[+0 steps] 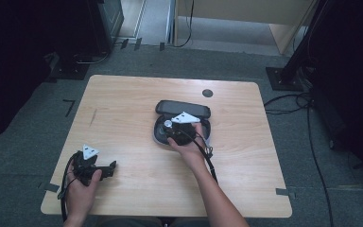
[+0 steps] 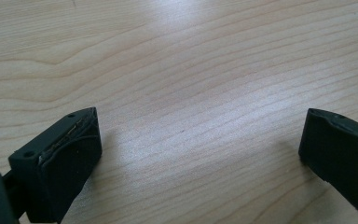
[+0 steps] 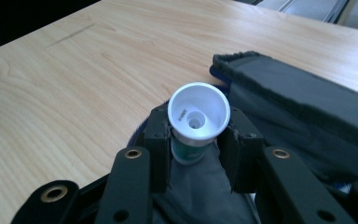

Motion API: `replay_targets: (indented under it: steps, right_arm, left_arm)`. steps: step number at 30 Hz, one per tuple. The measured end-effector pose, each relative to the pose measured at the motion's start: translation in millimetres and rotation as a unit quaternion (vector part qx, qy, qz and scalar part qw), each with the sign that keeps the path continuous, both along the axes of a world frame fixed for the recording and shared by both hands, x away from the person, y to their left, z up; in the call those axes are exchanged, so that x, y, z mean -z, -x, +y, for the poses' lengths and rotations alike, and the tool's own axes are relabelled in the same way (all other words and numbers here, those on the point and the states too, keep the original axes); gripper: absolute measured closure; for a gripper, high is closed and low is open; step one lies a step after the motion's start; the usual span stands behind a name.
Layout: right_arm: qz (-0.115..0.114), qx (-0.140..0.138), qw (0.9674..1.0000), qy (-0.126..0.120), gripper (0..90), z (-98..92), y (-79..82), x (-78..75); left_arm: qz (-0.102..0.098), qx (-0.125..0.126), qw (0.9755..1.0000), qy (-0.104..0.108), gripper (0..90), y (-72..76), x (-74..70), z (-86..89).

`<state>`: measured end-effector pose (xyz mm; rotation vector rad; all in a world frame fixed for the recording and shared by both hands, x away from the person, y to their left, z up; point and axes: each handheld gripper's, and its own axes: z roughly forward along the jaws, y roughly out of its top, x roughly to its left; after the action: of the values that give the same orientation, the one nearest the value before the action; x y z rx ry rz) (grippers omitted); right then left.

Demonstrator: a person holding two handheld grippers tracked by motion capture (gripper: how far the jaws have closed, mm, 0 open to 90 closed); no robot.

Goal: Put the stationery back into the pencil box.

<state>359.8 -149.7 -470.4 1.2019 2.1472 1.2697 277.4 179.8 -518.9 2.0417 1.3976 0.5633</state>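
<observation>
Left gripper (image 2: pixel 198 140) open, right gripper (image 3: pixel 196 144) seemingly clamped

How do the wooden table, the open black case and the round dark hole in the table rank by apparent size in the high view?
Largest to smallest:
1. light wooden table
2. open black zip case
3. small round dark hole in the tabletop
The differences are clear.

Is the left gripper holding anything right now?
No, the left gripper has its jaws spread wide over bare wooden table with nothing between them.
</observation>
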Motion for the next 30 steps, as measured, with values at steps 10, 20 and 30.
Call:
replay_targets:
  steps: [10, 20, 30]
  right_arm:
    - [0.038, -0.014, 0.9991, -0.010, 65.6, -28.6, 8.5, 10.4]
    - [0.057, -0.007, 0.9983, 0.002, 55.4, -36.9, 9.8, 18.7]
    - [0.050, 0.002, 0.9987, 0.014, 39.3, -36.3, 15.4, 10.0]
  left_arm:
    - [0.000, 0.000, 1.0000, 0.000, 0.0, 0.0, 0.0, 0.0]
    - [0.000, 0.000, 1.0000, 0.000, 0.0, 0.0, 0.0, 0.0]
    - [0.000, 0.000, 1.0000, 0.000, 0.0, 0.0, 0.0, 0.0]
